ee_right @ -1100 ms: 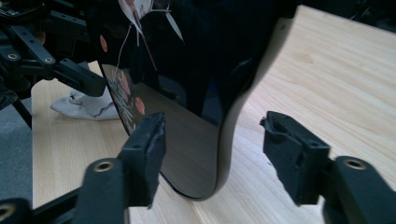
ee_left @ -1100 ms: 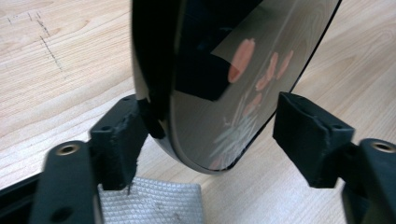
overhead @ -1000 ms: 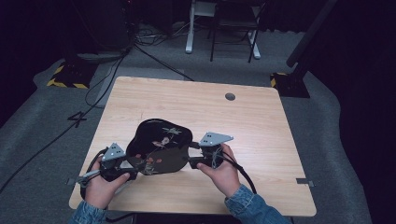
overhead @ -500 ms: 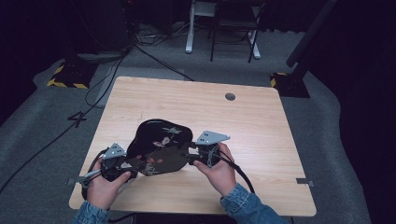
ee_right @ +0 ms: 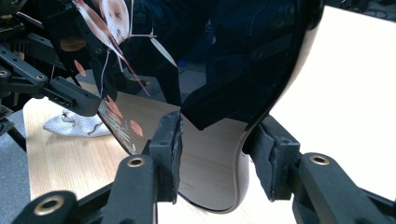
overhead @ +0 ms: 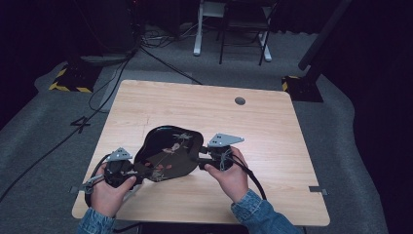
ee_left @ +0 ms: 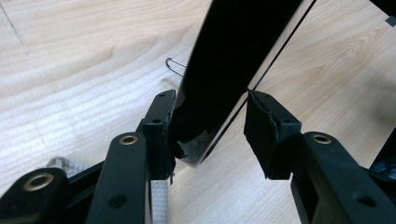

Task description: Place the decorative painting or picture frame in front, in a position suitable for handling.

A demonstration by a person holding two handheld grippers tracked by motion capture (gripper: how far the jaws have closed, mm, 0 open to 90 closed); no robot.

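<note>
Here a black glossy tray with a painted flower pattern is held between the two grippers, over the near part of the wooden table. In the high view, the left gripper meets the tray at its near left edge, and the right gripper meets it at its right edge; a hand is around each gripper, and blue denim cuffs show at the bottom. In the left gripper view, the left gripper has its jaws on both sides of the tray's edge. These jaws have just been closing, and the left pad touches the dark surface, while at the right pad I cannot tell if there is contact. In the right gripper view, the right gripper has its jaws around the curved rim of the tray. These jaws have also been closing within the last second, and both pads seem to press on the rim. The shiny surface reflects the table and the denim sleeve. The tray looks tilted, with its left end lower.
</note>
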